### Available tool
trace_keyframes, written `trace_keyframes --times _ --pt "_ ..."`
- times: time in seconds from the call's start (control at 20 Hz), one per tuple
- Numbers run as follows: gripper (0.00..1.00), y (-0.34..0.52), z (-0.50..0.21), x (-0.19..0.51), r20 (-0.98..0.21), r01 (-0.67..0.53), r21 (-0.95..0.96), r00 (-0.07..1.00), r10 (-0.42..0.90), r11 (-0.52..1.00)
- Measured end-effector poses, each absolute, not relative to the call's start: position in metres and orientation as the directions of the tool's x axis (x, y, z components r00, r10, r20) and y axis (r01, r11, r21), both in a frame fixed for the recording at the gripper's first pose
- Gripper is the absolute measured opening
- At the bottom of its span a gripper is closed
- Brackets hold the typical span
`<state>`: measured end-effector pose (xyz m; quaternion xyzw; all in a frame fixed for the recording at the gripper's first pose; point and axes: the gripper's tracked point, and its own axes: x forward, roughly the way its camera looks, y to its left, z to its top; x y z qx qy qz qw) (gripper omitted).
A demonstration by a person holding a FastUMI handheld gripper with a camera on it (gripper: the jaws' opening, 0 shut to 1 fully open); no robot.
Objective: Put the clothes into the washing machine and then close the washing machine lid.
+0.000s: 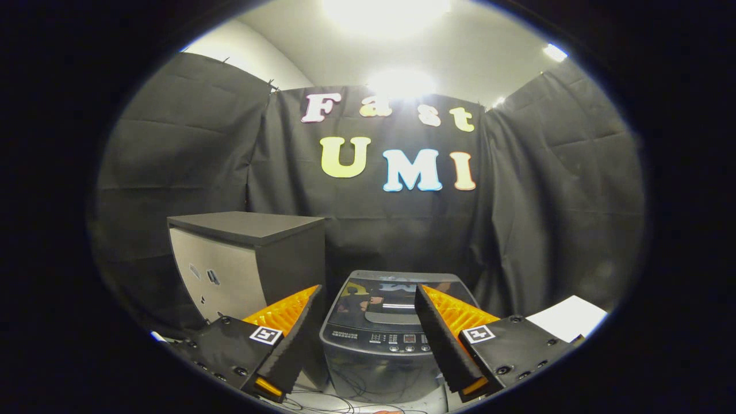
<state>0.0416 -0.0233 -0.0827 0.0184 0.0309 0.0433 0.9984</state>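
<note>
Gripper view is looking forward over a small toy-sized top-loading washing machine, which is sitting just ahead of your gripper and framed between its two fingers. You are holding the jaws wide apart, with nothing between them; neither finger is touching the machine. The machine's lid is lying flat and closed over the tub, its dark glossy panel reflecting the booth wall, so you cannot see what is inside the drum. A handle recess is showing near the front edge of that lid, and below it the control panel with its rows of small buttons is facing you. The translucent grey body of the machine is showing nothing you could make out as clothing.

To the left of the machine, just beside it, a grey cabinet with a dark flat top is standing upright; its lighter front face is carrying a few small marks, and it is closed too. On the right, beyond the right finger, a white sheet or board is lying flat. Thin cables are trailing across the white surface in front of the machine's base.
</note>
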Motion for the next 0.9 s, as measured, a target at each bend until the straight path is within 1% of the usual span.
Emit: trace_keyframes --times 0.15,0.25,0.55,0.7,0.9 --pt "0.98 -0.015 -0.096 0.014 -0.089 -0.094 0.024 0.991 0.096 0.995" --pt "0.99 -0.017 -0.090 0.005 -0.080 -0.092 0.012 0.992 0.092 0.996" --pt "0.99 -0.012 -0.080 -0.003 -0.042 -0.069 -0.004 0.997 0.069 0.998" --pt "0.99 -0.008 -0.082 -0.008 -0.045 -0.081 -0.021 0.996 0.080 0.997" --pt "0.99 -0.017 -0.085 -0.010 -0.057 -0.062 -0.004 0.996 0.061 0.998"
